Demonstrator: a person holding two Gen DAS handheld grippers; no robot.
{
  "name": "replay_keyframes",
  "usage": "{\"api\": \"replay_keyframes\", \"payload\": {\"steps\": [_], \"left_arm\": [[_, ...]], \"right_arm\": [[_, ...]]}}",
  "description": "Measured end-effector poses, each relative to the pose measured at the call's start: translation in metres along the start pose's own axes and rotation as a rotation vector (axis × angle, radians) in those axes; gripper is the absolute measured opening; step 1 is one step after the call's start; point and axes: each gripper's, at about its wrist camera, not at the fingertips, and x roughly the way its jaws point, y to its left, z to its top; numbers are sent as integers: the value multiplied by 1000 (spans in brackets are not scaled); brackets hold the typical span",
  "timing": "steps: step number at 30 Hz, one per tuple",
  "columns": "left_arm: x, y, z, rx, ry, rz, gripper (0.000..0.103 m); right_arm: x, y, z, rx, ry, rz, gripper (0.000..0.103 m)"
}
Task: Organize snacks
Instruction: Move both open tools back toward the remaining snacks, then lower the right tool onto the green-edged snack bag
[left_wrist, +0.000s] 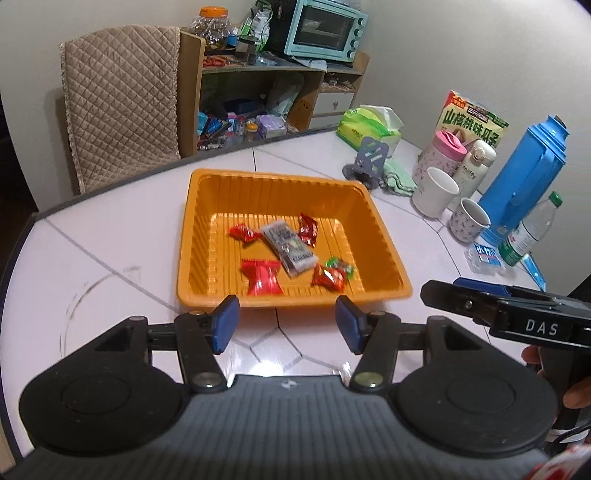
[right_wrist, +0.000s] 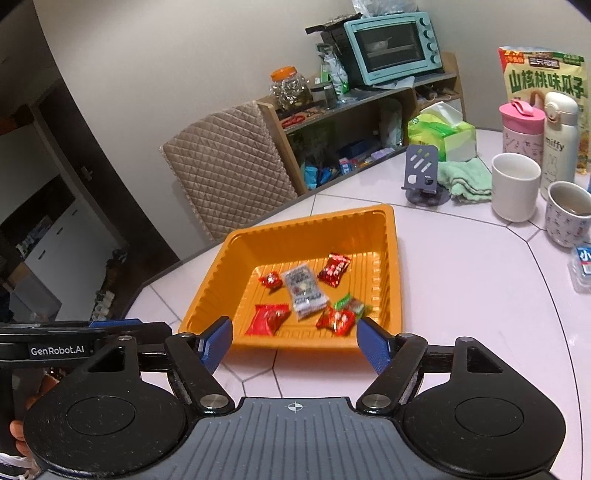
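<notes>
Tabletop (left_wrist: 110, 266) bare around orange tray (left_wrist: 207, 236); both hand-held grippers empty

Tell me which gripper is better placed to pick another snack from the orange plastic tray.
Probably right: the right gripper is open and empty beside the red-and-green wrapped snack. The left gripper is open too, near the orange plastic tray.
</notes>
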Motion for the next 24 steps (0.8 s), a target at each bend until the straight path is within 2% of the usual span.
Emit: {"api": "replay_keyframes", "payload": {"steps": [11,24], "left_arm": [[-36,-5,-44,-55,24,-2,55],[-67,-9,-89,-91,47,11,55]], "right_arm": [[-39,10,-34,5,32,-2,76],[-67,14,-67,3,69,-4,76]]}}
